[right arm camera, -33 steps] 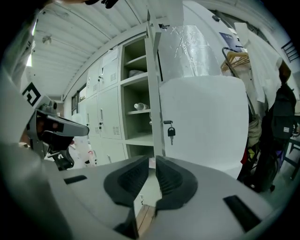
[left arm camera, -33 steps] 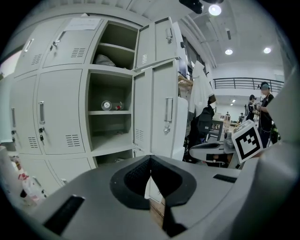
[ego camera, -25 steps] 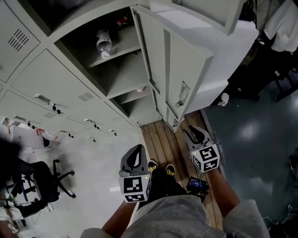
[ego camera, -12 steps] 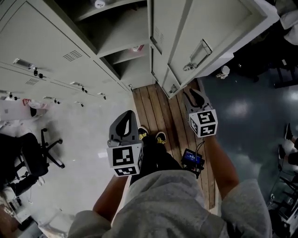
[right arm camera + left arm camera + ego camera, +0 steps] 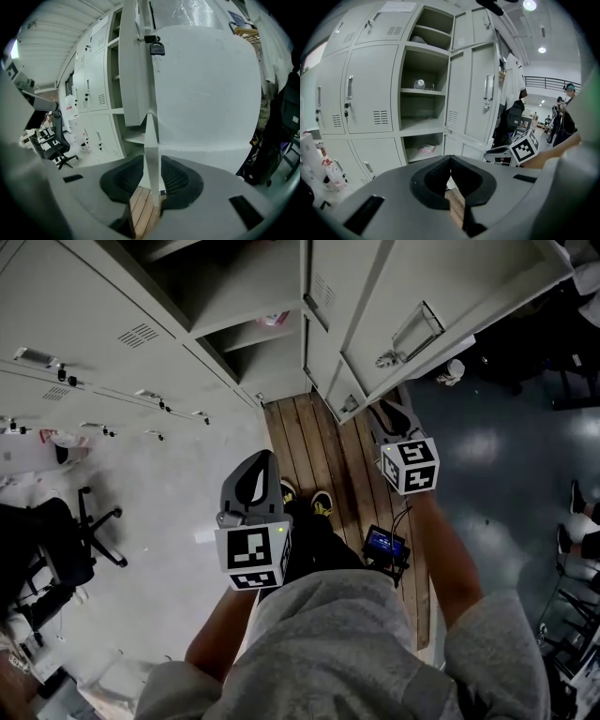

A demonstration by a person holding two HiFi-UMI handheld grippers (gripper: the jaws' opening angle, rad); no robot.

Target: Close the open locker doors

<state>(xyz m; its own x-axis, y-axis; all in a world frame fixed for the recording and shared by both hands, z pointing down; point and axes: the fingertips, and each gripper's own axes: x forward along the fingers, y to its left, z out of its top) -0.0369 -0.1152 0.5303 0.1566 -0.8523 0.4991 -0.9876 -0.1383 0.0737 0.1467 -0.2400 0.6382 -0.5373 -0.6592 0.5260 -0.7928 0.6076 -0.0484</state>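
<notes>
One column of the grey lockers stands open (image 5: 423, 98), its doors (image 5: 474, 99) swung out to the right. In the head view the doors (image 5: 427, 296) hang at the upper right. My right gripper (image 5: 384, 413) sits just below the lower door's bottom corner. In the right gripper view the door's thin edge (image 5: 151, 136) shows between the jaws of the right gripper (image 5: 151, 165), which are open, with no grip visible. My left gripper (image 5: 266, 457) is lower left of it, over the floor, and points at the open column. The fingertips of the left gripper (image 5: 449, 161) meet, with nothing between them.
A water bottle (image 5: 419, 84) lies on the middle shelf and a pink packet (image 5: 425, 148) on the lowest. Wooden boards (image 5: 323, 451) run from the lockers to my feet, beside a small screen device (image 5: 382, 545). An office chair (image 5: 56, 554) stands left; people (image 5: 566, 101) stand far right.
Both grippers have sunk and the head view has tipped down, so the lockers sit higher in the frame. The right gripper has come close under the lower door's corner.
</notes>
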